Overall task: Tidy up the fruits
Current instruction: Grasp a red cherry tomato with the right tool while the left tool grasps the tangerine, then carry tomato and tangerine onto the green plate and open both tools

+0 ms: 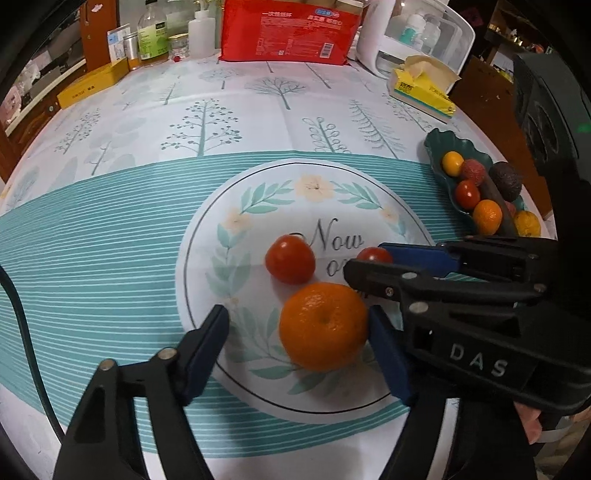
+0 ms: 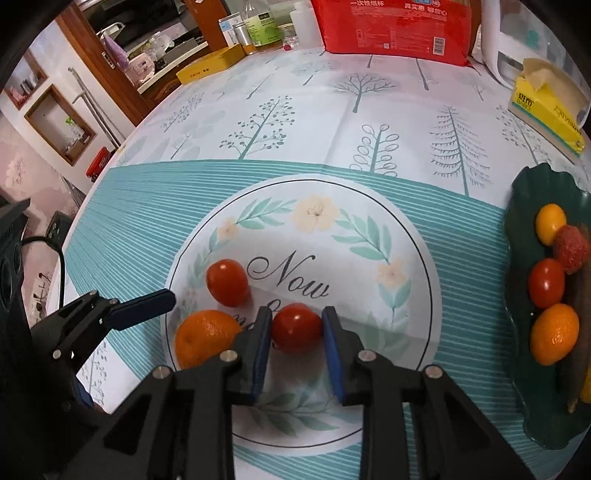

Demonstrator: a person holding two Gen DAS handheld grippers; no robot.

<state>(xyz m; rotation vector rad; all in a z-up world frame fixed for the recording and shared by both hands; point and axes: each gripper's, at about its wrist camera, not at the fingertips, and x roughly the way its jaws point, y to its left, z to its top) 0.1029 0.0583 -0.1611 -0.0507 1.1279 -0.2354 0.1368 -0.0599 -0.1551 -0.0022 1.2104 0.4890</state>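
An orange mandarin (image 1: 322, 325) lies on the tablecloth between the fingers of my open left gripper (image 1: 299, 325), close to its right finger. A red tomato (image 1: 290, 259) sits just behind it. My right gripper (image 2: 297, 326) has its blue pads on both sides of a second red tomato (image 2: 296, 327), which rests on the cloth. The same gripper enters the left wrist view from the right (image 1: 373, 258). The mandarin (image 2: 205, 339) and first tomato (image 2: 227, 282) also show in the right wrist view. A dark green dish (image 2: 517, 236) at the right holds several fruits.
A yellow tissue box (image 1: 421, 92) stands behind the dish (image 1: 436, 147). A red package (image 1: 291, 33), bottles (image 1: 151, 37), a yellow box (image 1: 92, 85) and a white container (image 1: 417, 33) line the table's far edge. A black cable (image 1: 22, 332) runs at the left.
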